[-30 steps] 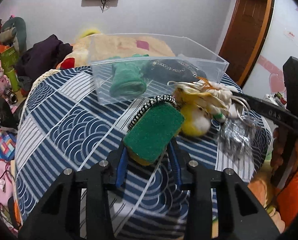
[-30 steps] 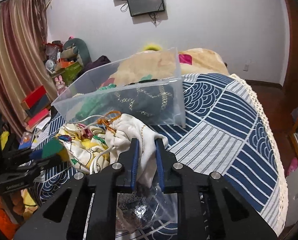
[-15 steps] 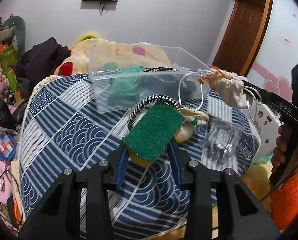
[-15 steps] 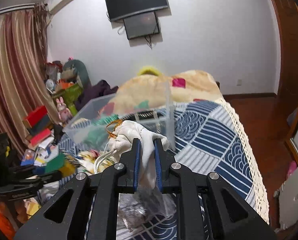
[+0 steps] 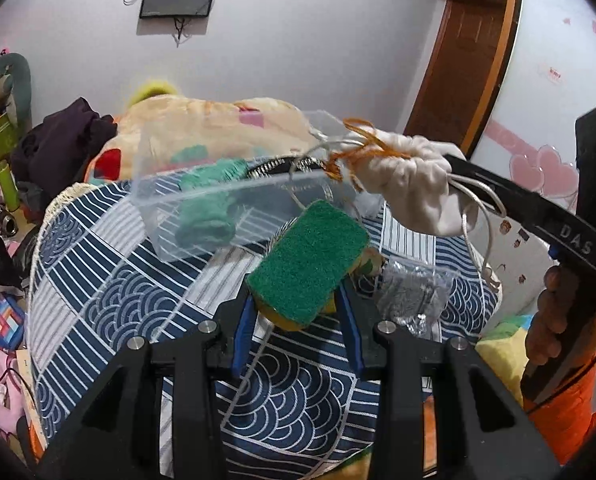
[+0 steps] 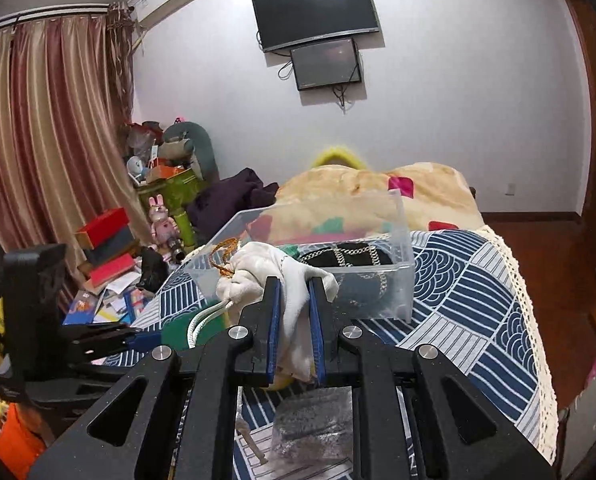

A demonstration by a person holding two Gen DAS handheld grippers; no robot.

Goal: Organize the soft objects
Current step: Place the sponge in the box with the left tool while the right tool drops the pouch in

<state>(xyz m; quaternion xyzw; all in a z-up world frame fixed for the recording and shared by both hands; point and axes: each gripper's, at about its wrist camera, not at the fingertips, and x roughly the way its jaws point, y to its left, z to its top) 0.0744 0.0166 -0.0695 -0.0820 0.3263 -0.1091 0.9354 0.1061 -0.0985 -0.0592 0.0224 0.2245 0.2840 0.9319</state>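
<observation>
My left gripper [image 5: 298, 312] is shut on a green and yellow sponge [image 5: 310, 264] and holds it above the blue patterned tablecloth [image 5: 109, 300]. My right gripper [image 6: 293, 320] is shut on a white drawstring pouch [image 6: 265, 276] with orange cord, held up in the air at the near rim of the clear plastic bin [image 6: 378, 272]. The pouch also shows in the left wrist view [image 5: 410, 188], beside the bin [image 5: 225, 204]. A teal cloth [image 5: 209, 216] and a dark item with a chain [image 6: 350, 256] lie in the bin.
A crinkled clear bag [image 5: 414, 296] and a yellow toy [image 5: 370, 264], mostly hidden behind the sponge, lie on the table. A bed with a beige blanket [image 6: 362, 184] stands behind. Boxes and toys [image 6: 109, 248] clutter the floor at left. The table's lace edge [image 6: 530, 312] is at right.
My right gripper has lifted the pouch off the table and carried it up toward the bin. My left gripper has risen with the sponge.
</observation>
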